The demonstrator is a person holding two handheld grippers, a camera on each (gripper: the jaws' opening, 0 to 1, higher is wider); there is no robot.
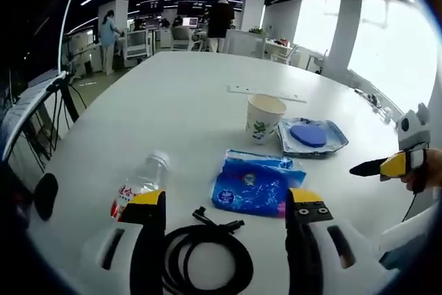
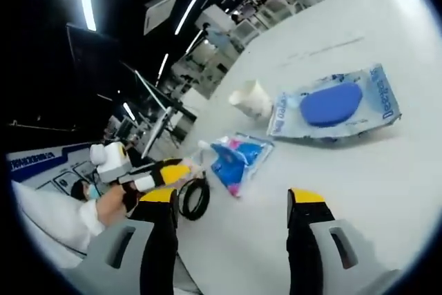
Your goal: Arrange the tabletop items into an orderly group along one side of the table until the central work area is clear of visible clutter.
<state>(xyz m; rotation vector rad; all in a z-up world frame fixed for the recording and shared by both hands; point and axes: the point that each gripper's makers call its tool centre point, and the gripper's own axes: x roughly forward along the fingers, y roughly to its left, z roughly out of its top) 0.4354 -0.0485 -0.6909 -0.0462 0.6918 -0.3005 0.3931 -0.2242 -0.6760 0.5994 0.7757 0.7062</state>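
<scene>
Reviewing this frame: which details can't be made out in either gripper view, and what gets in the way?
- Plastic bottle: lower end hidden behind the left gripper jaw, left gripper view.
- Black cable coil: partly covered by the same jaw and cut off by the bottom edge.
- Blue packet print: too small and blurred to read.
- Paper cup: contents not visible from this angle.
- Blister pack lettering: distorted by fisheye, right gripper view.
</scene>
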